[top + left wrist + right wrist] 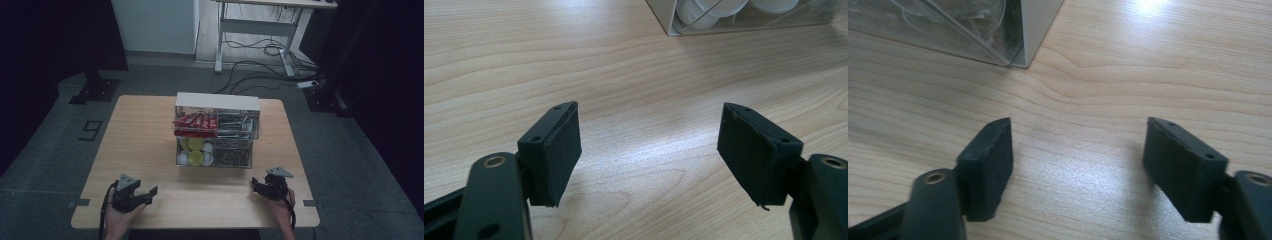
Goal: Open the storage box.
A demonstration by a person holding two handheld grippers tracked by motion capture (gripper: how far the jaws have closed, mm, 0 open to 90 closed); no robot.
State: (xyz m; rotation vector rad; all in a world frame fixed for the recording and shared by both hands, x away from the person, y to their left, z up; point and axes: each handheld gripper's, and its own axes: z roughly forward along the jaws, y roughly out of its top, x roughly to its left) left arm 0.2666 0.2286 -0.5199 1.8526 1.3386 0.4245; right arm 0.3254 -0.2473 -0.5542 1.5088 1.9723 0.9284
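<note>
Sitting at the near edge of the table [150, 145], both grippers point toward the clear two-tier organizer [217, 130] mid-table, which lies ahead and between them, long axis running left-right; the right gripper [264, 186] looks slightly nearer its lower front corner than the left gripper [145, 196]. Jaws on both stand wide open, nothing between them. Organizer has red packets [195, 121] on top and white and yellow-green pods [195, 151] below.

A white desk [260, 30] stands beyond trailing floor cables [260, 65].
</note>
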